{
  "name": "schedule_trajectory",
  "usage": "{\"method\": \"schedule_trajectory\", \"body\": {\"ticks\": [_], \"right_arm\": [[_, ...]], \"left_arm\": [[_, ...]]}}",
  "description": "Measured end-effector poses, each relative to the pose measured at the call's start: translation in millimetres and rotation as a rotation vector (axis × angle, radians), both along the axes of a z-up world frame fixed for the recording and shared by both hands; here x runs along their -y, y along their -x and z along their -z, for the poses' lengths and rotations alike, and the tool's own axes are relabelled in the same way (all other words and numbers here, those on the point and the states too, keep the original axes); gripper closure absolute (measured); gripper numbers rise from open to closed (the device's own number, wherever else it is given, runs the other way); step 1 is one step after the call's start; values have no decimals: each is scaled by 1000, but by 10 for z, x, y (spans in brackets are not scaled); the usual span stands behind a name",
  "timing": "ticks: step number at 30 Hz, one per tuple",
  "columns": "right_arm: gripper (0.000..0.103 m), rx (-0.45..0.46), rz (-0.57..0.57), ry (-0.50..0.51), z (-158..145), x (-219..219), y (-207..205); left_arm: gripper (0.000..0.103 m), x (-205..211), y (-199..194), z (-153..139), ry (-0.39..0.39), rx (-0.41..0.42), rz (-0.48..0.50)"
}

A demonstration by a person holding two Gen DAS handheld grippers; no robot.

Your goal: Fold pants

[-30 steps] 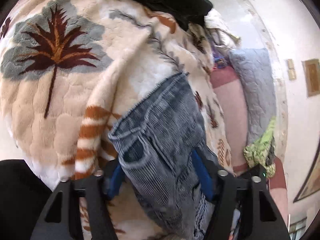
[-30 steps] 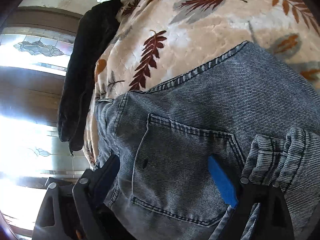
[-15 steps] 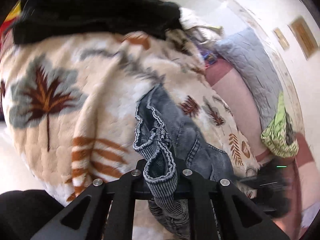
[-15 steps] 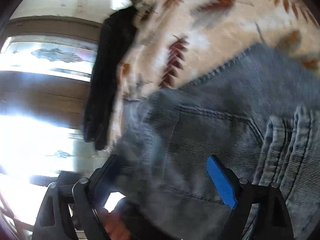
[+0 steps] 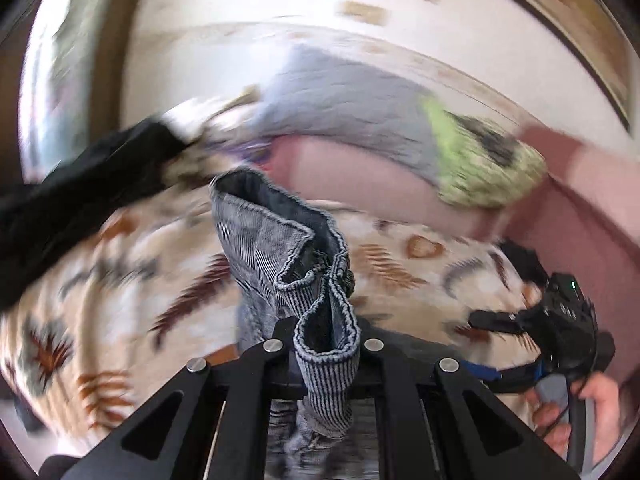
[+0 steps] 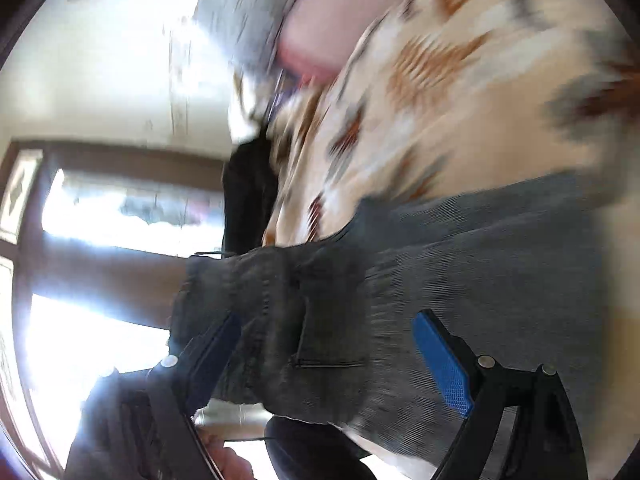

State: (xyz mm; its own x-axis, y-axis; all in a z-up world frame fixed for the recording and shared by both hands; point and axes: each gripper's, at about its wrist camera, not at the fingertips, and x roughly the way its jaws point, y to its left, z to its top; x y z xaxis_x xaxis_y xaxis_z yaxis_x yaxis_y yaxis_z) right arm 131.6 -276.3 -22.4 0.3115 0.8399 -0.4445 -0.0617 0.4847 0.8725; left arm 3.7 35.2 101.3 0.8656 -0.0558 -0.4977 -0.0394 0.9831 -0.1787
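While both views smear with motion blur, the near items read well enough; notes run near to far.

Left gripper: fingers pressed together, pinching a bunched fold of the elastic waistband of the jeans; denim rises above the jaws and hangs below them.

Right gripper: jaws spread wide, blue pads showing; denim lies between them, but no pad is seen pressing on it.

Jeans, right wrist view: grey-blue ribbed denim spread across the blanket, one end lifted and crumpled between the right gripper's fingers; a seam or pocket edge visible there.

Right gripper seen from left wrist view: lower right of frame, black body with a green light, held in a hand.

Blanket: cream fleece with brown, orange and grey leaf print, under the jeans.

Black garment: on the blanket's far left edge, beyond the jeans.

Pink sheet: beyond the blanket.

Grey quilted pillow: on the pink sheet, near the wall.

Lime-green cloth: bunched just beside the pillow, touching it.

Window: bright, dark wooden frame, beyond the bed in right wrist view.
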Motion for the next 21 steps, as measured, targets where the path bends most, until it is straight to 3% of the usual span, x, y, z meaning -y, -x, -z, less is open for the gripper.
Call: {"method": "schedule_trajectory", "body": {"ticks": [3,6,9,12,13,15,17,21], "right_arm": [[12,23,89,-3,-8,548,170],[12,37,154,-6,64,964,359],[12,13,203,-31,214,1206,430],[12,-18,233,-46,348,1314,456],[12,-21,240,-48,362,1370,453],[12,-11,241,-49,376,1369,437],[12,-6,240,-50,363,1332,412],[12,17,210,-44,276,1261,504]], "left_arm": [[94,628,15,27,-81,2,131],[94,1173,1,237,-122,-43,243],[93,1648,-133,680,-171,-167,322],[90,1944,-281,1182,-260,-342,375],[88,1962,-266,1212,-260,-349,392],[65,1923,-212,1078,-218,-334,443],[52,1823,-203,902,-129,-350,483],[35,1363,-10,407,10,-242,456]]}}
